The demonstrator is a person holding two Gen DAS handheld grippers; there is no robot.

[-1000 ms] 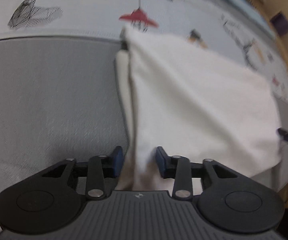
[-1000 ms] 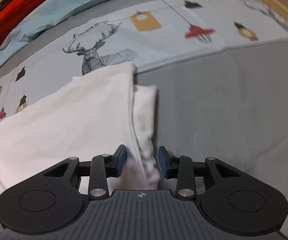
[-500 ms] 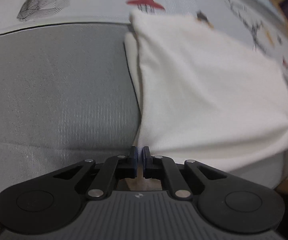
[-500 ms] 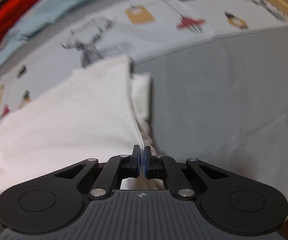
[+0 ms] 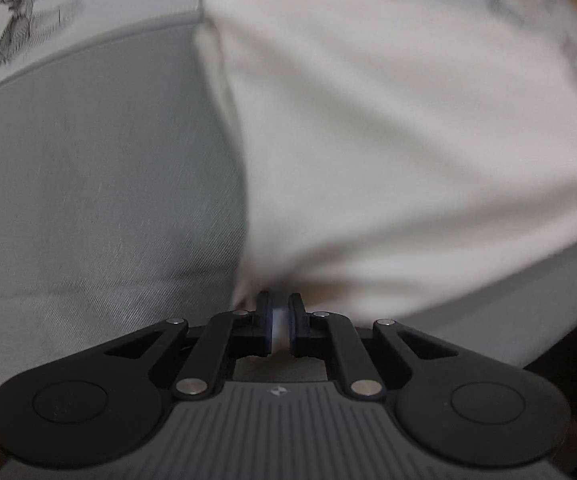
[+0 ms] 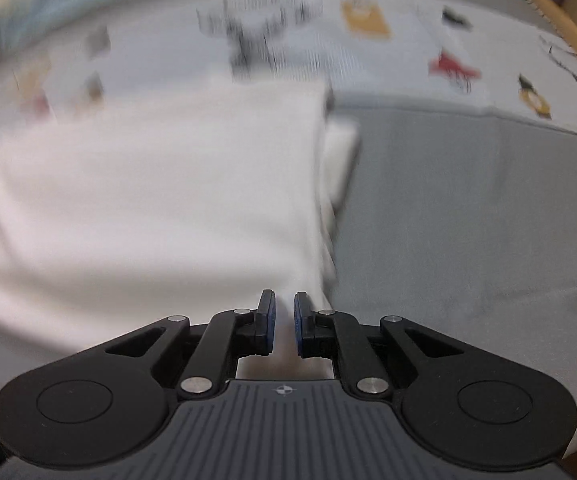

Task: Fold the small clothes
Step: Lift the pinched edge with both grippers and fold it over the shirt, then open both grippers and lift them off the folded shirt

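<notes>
White garment [image 5: 388,128] lies on a grey bedcover [image 5: 88,200], its far edge reaching the printed sheet [image 5: 40,32] with the stag drawings. It is already doubled at least once: a second layer shows along its side edge. In the left wrist view, the left gripper [image 5: 279,322] has its jaws nearly together, pinching the near corner. In the right wrist view, the right gripper [image 6: 284,322] pinches the other near corner, its jaws opening slightly with cloth between them. Judged stage: both corners taken, the next fold away from the person not yet laid. Both views are blurred; no brand, label or legible writing shows.
</notes>
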